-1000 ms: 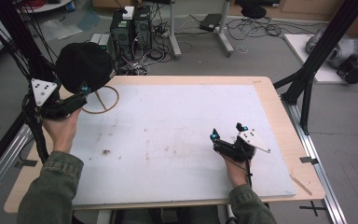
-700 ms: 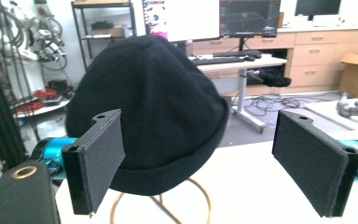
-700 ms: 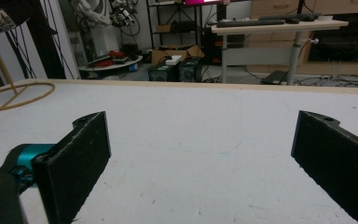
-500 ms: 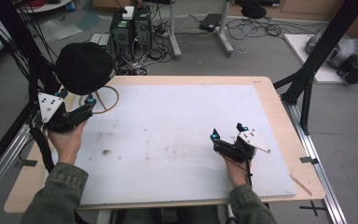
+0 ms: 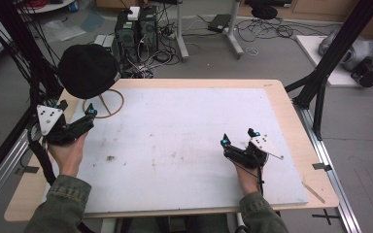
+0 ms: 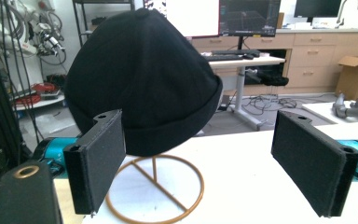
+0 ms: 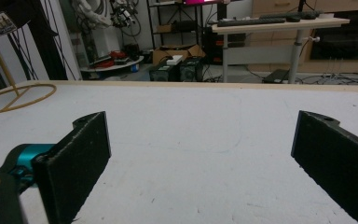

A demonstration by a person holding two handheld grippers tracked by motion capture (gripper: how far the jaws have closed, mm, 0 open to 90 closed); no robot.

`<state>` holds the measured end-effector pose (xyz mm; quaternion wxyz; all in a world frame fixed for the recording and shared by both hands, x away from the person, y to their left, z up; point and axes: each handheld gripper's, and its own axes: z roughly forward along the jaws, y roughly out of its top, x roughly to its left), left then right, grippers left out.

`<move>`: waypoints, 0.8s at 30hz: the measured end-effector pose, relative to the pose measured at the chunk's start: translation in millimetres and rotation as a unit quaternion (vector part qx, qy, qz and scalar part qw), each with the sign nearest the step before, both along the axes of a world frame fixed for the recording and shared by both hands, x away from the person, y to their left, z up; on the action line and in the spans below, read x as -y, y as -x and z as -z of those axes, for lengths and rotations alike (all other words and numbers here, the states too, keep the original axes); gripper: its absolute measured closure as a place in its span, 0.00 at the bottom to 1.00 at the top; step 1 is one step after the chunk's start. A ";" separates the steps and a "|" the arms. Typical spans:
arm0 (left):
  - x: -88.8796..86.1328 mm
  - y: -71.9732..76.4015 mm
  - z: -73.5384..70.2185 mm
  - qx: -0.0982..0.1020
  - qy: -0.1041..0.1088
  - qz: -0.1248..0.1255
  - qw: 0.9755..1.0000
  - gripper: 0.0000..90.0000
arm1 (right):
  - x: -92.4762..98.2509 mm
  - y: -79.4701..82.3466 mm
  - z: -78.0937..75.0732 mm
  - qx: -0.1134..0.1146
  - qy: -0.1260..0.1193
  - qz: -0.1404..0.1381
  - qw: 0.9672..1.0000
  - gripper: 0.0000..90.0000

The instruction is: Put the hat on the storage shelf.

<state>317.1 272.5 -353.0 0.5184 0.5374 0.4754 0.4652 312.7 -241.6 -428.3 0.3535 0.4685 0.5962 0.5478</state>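
Black beanie on wire stand: left gripper drawn back, jaws spread, probably lining up; right gripper idle, jaws released.

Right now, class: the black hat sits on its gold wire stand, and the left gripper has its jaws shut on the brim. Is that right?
Not quite. The black hat does sit on its gold wire stand, but the left gripper has its jaws wide open and short of the brim, gripping nothing. The left gripper view shows it.
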 end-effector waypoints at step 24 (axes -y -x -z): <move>10.2 35.1 51.6 -0.010 0.019 0.003 1.000 0.18 | -3.6 0.8 2.7 -0.001 0.013 -0.012 1.000 0.04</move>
